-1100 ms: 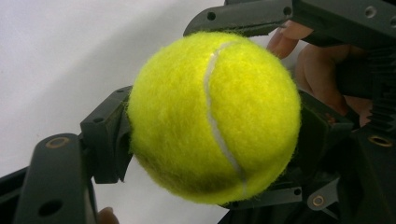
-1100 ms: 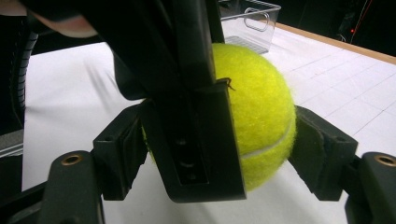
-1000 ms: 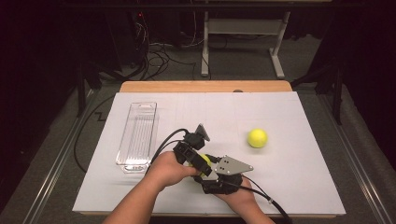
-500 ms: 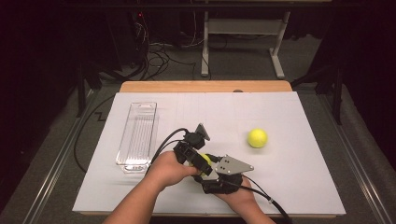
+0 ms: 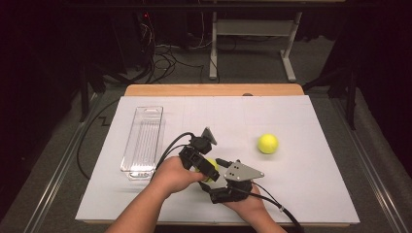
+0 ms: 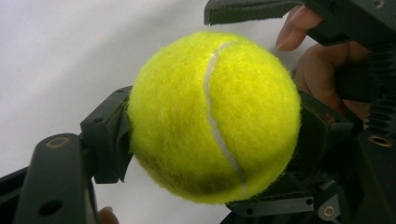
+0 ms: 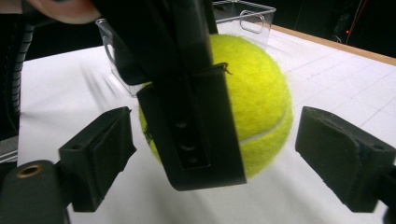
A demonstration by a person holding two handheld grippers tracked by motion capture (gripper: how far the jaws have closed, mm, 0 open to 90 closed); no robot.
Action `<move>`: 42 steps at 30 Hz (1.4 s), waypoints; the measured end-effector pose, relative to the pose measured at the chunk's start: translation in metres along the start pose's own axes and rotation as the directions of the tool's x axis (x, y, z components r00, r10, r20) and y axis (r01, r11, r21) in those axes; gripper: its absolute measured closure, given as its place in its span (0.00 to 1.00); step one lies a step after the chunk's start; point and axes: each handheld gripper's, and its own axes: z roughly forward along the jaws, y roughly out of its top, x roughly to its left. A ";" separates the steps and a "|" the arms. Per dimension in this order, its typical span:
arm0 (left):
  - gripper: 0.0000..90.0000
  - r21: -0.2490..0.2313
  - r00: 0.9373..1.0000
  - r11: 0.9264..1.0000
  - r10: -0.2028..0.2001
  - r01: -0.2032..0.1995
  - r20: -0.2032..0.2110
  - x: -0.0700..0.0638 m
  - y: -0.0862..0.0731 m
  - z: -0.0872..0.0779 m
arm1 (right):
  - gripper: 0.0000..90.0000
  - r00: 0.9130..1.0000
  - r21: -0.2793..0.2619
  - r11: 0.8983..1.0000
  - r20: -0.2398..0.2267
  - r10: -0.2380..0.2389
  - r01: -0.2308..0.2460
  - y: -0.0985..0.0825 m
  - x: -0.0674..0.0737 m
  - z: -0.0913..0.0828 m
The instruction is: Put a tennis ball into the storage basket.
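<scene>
A yellow tennis ball point(image 6: 215, 116) sits between the pads of my left gripper point(image 6: 215, 133), which is shut on it just above the white table sheet. In the high view this ball point(image 5: 212, 167) peeks out between the two hands near the table's front. My right gripper point(image 7: 217, 135) faces the same ball point(image 7: 261, 93). Its jaws have just been opening and now stand clear of the ball on both sides. One left finger point(image 7: 191, 116) crosses in front of the ball there. A second tennis ball point(image 5: 267, 143) lies loose to the right.
A clear plastic tray point(image 5: 143, 141) lies lengthwise at the left of the white sheet point(image 5: 301, 194). The wooden table edge point(image 5: 214, 90) runs along the back. Cables trail from both grippers towards the front, and dark floor with a desk frame lies beyond.
Both hands and the held ball stay in the same place in the high view. No other movement can be made out there.
</scene>
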 end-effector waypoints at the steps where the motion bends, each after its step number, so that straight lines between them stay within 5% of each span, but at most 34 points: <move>1: 0.29 0.002 1.000 1.000 0.002 -0.002 0.000 0.000 0.000 0.000 | 0.11 1.000 0.000 1.000 0.000 0.004 -0.004 0.000 0.000 0.000; 13: 0.29 0.004 1.000 1.000 -0.006 0.006 -0.009 0.001 -0.001 -0.001 | 0.01 1.000 0.000 1.000 -0.011 0.013 -0.013 -0.001 -0.001 0.001; 27: 0.29 0.013 1.000 1.000 -0.012 0.013 -0.027 0.008 -0.004 -0.005 | 0.00 1.000 0.004 1.000 0.014 0.008 -0.008 -0.004 -0.005 -0.004; 35: 0.29 0.004 0.999 0.999 -0.035 0.035 -0.032 0.016 -0.010 -0.010 | 0.00 1.000 0.024 1.000 -0.001 -0.003 0.003 -0.010 -0.009 -0.016; 42: 0.29 0.003 0.998 0.999 -0.052 0.052 -0.035 0.024 -0.016 -0.013 | 0.00 0.999 0.002 1.000 0.031 0.009 -0.010 -0.011 -0.021 -0.034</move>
